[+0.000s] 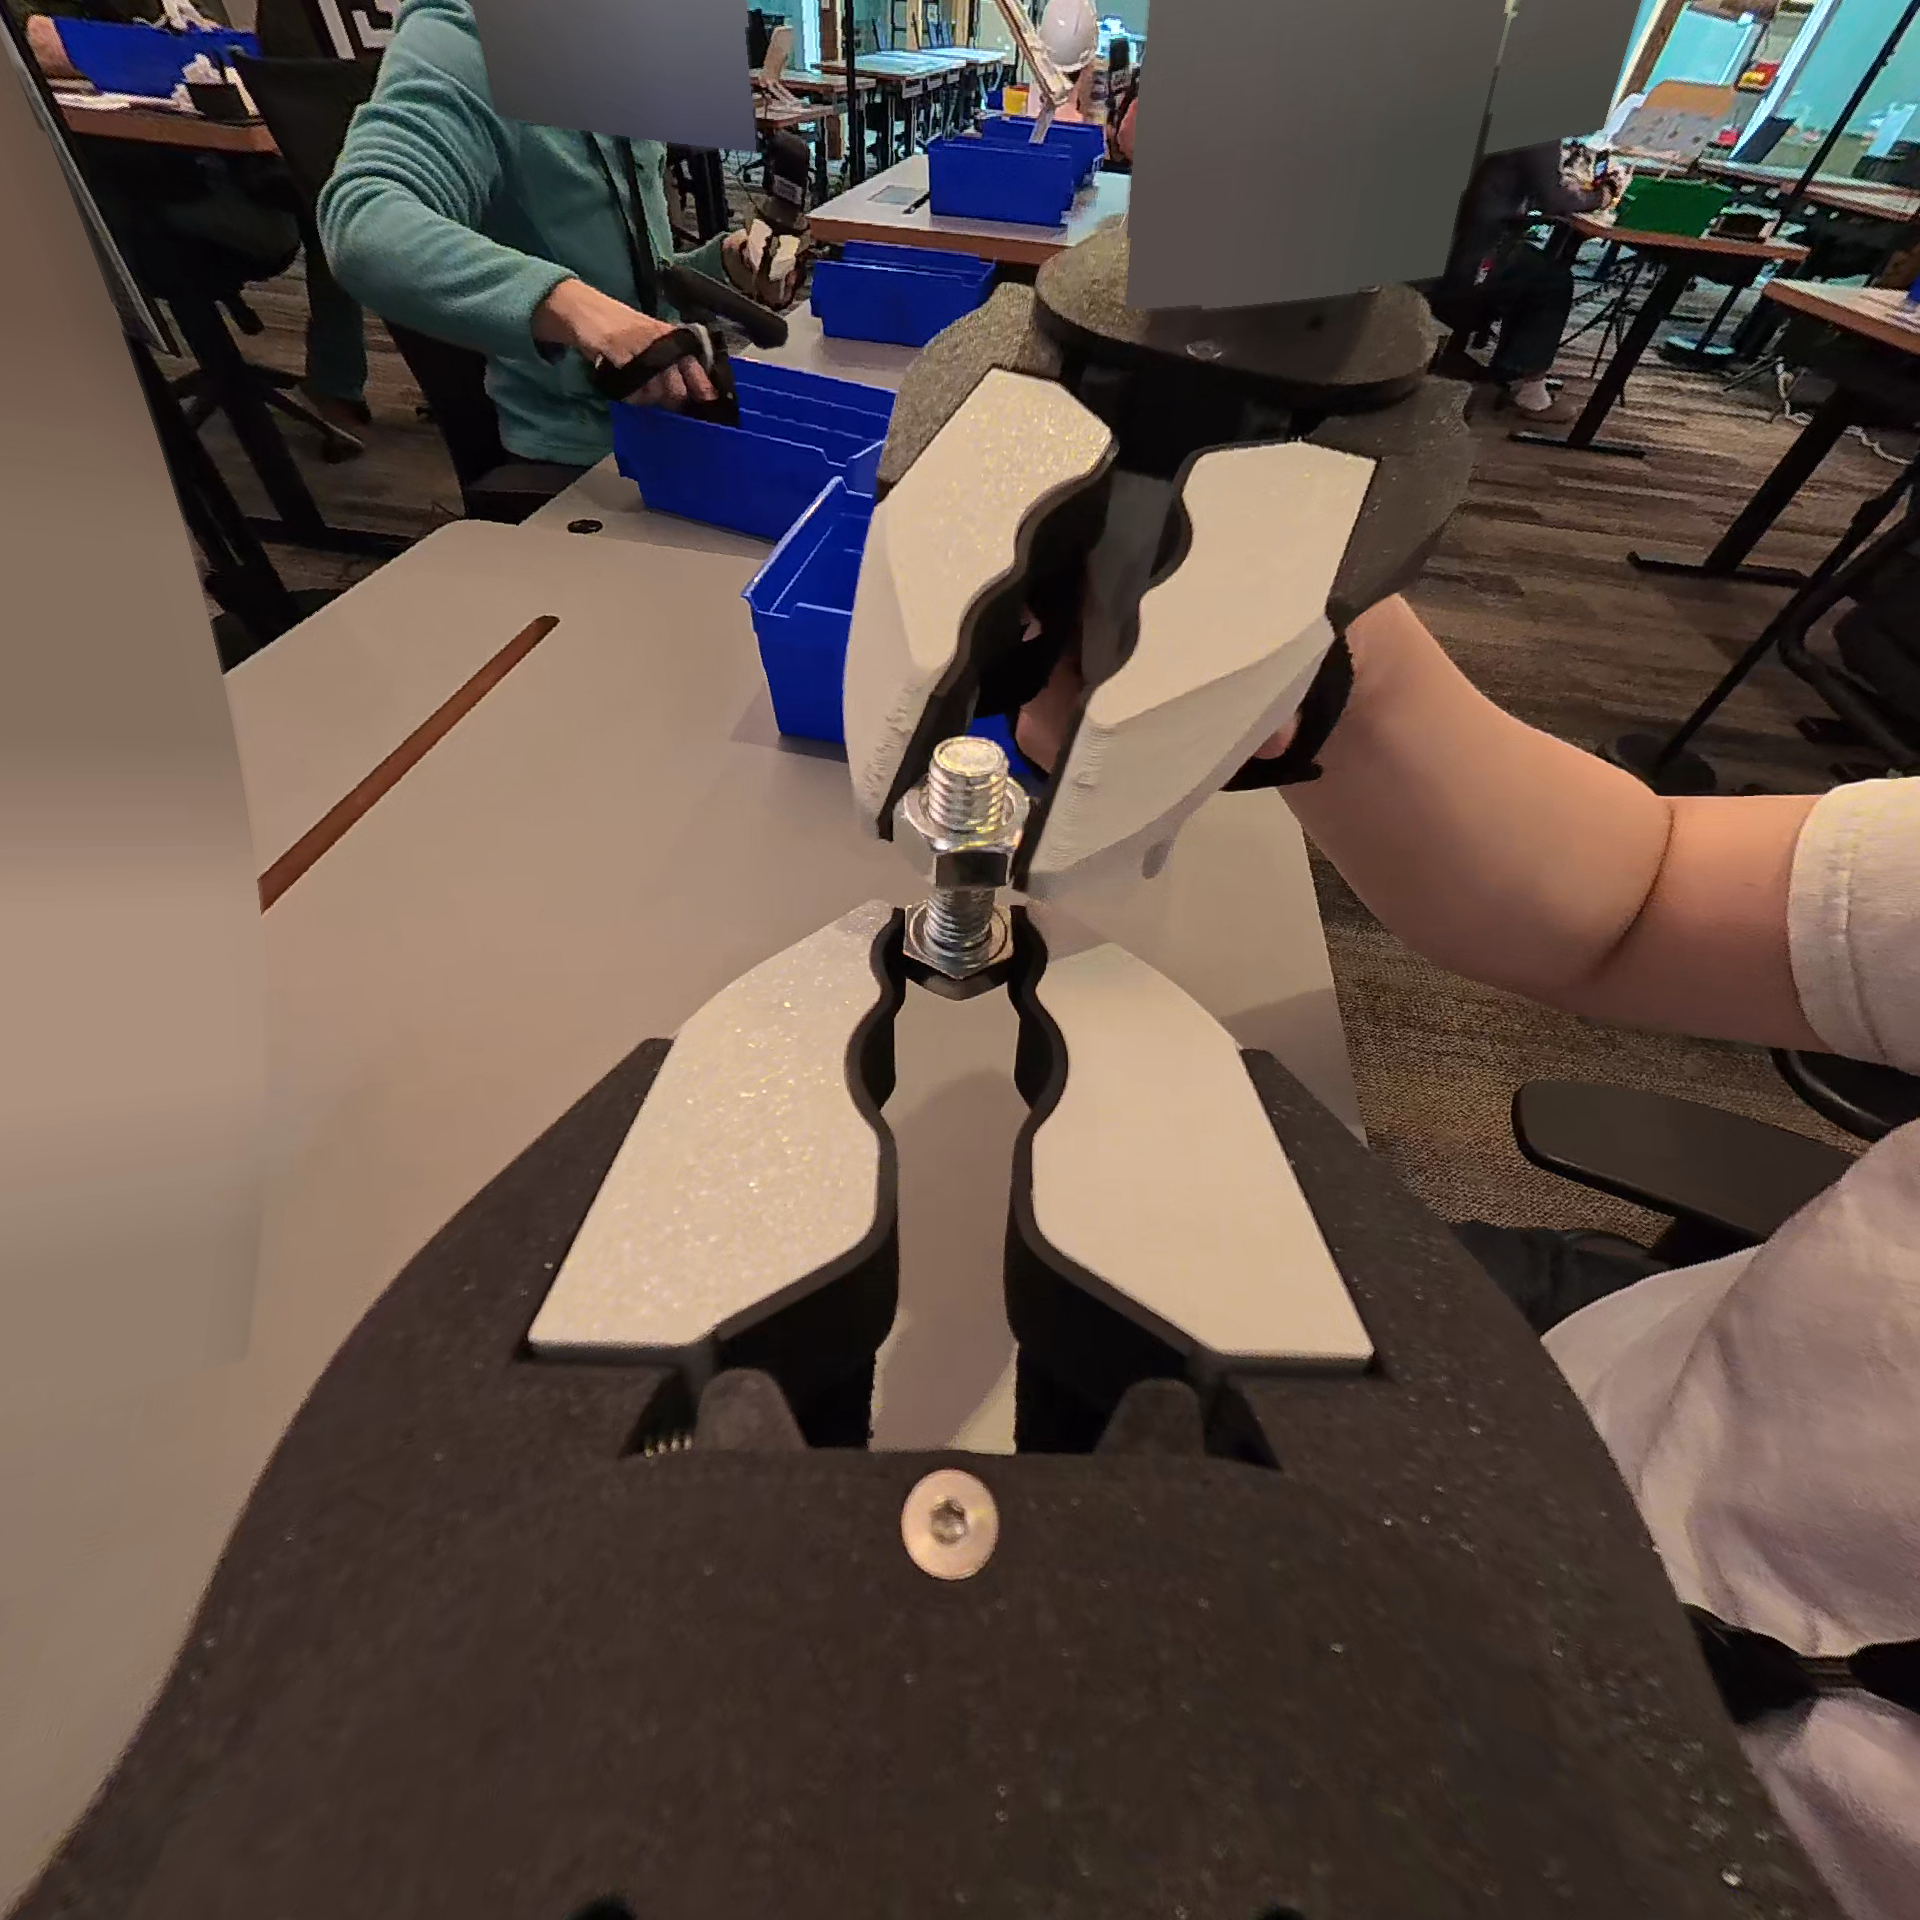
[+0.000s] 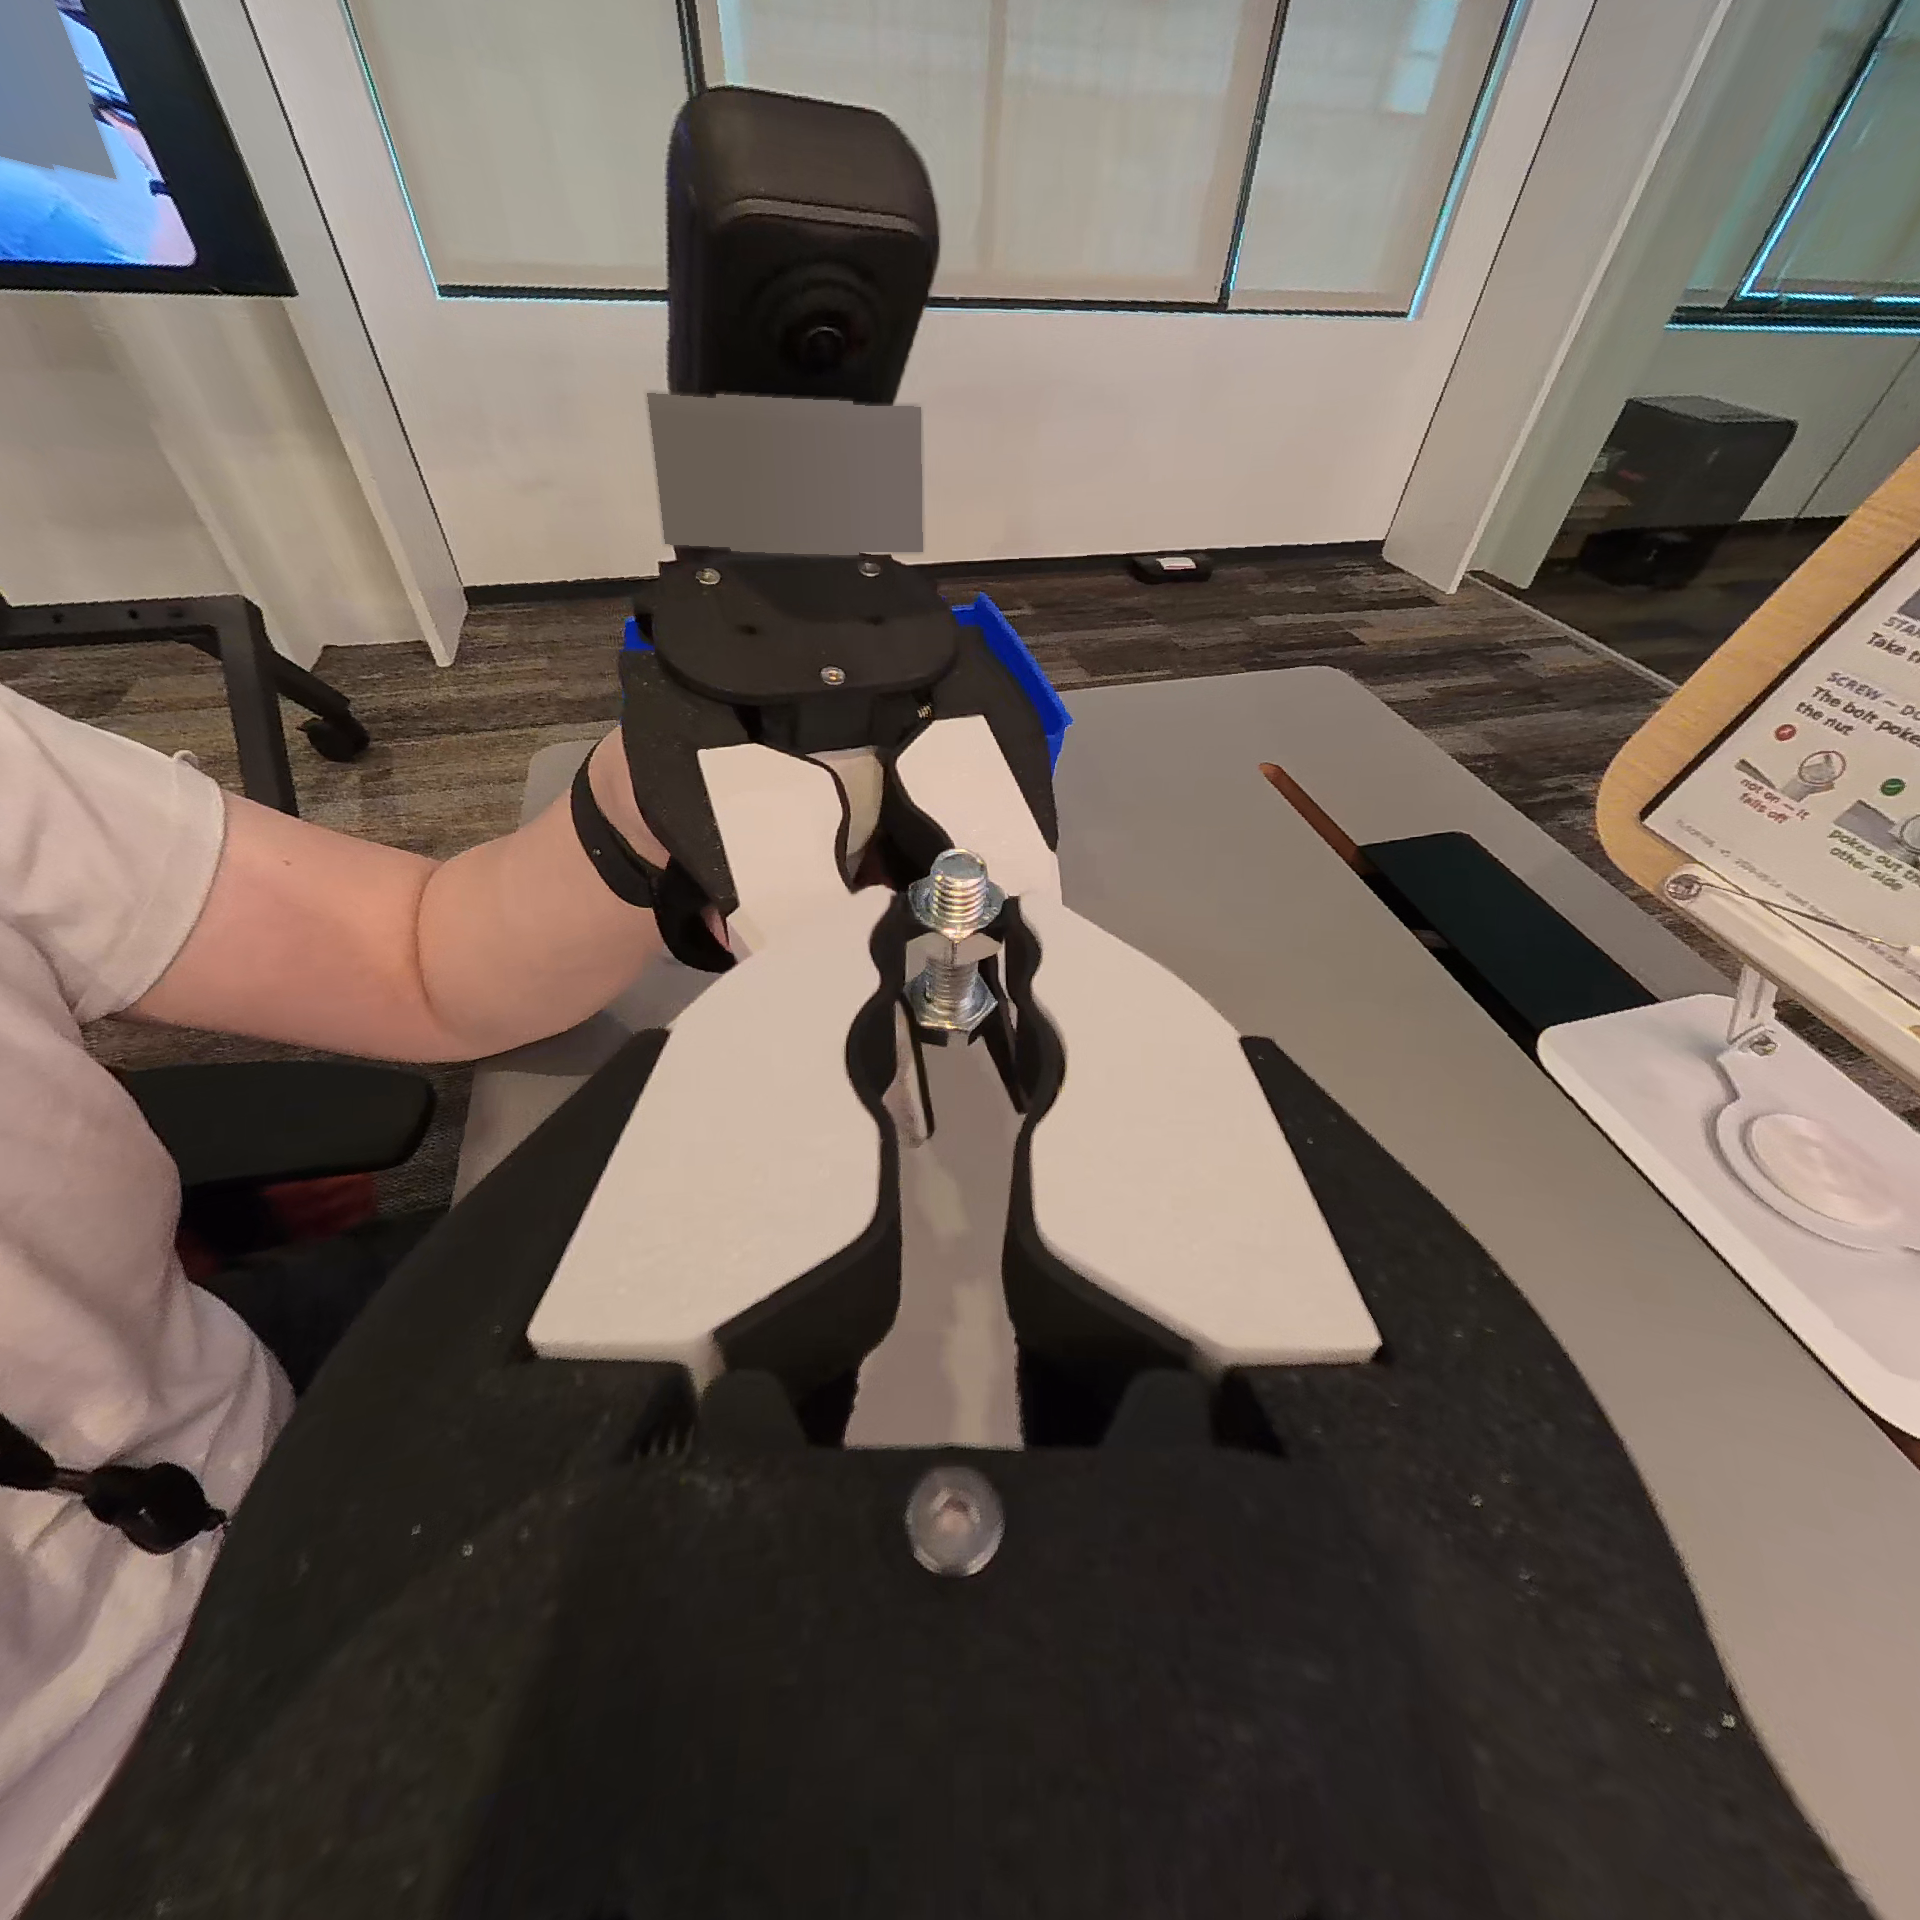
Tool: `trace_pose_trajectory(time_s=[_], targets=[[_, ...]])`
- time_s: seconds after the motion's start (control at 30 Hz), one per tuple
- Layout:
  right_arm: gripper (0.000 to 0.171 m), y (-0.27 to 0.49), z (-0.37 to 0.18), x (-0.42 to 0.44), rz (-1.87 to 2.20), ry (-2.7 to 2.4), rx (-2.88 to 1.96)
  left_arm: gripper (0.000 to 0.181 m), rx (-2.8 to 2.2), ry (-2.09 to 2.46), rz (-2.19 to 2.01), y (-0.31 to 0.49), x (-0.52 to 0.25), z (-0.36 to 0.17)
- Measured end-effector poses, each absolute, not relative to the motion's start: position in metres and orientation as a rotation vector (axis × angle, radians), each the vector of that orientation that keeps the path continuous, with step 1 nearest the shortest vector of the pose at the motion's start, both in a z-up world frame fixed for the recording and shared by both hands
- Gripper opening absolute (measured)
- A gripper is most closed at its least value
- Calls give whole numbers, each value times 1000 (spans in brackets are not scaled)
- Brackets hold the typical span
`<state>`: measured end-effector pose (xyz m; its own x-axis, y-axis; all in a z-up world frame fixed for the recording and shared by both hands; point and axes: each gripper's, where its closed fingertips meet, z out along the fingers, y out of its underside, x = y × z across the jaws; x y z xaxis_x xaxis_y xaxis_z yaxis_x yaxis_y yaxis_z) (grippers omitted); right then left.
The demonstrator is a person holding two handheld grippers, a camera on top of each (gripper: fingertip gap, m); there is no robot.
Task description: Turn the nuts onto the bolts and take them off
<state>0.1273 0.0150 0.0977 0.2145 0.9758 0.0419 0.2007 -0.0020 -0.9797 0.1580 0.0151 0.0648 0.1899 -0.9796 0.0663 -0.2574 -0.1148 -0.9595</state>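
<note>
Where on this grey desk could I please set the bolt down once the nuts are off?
Bare grey desktop lies left of the hand-held grippers, between the brown slot and the near edge. In the right wrist view there is bare surface before the black pad. Crowded: the blue plastic bins beyond, and the white stand base at right.

The bolt (image 1: 968, 831) and its nuts (image 1: 964, 826) are shiny silver. Each gripper (image 1: 961, 940) has white fingers (image 1: 769, 1132) with black edges on a speckled black body. The desk (image 1: 520, 935) is grey. The bins (image 1: 800, 634) are bright blue.
</note>
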Motion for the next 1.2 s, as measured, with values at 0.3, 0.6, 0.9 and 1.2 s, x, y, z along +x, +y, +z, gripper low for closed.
trace_pose_trajectory(time_s=[0.3, 0.6, 0.9, 1.2], targets=[[17, 17, 97, 126, 937, -1188, -1428, 18, -1557, 1216, -990, 17, 158, 64], [17, 16, 97, 125, 954, -1197, -1433, 18, -1544, 1220, -975, 17, 157, 65], [17, 30, 116, 157, 909, -1091, -1462, 36, -1539, 1184, -935, 23, 155, 66], [17, 72, 99, 413, 222, -709, -2013, 29, -1559, 1140, -919, 30, 146, 69]])
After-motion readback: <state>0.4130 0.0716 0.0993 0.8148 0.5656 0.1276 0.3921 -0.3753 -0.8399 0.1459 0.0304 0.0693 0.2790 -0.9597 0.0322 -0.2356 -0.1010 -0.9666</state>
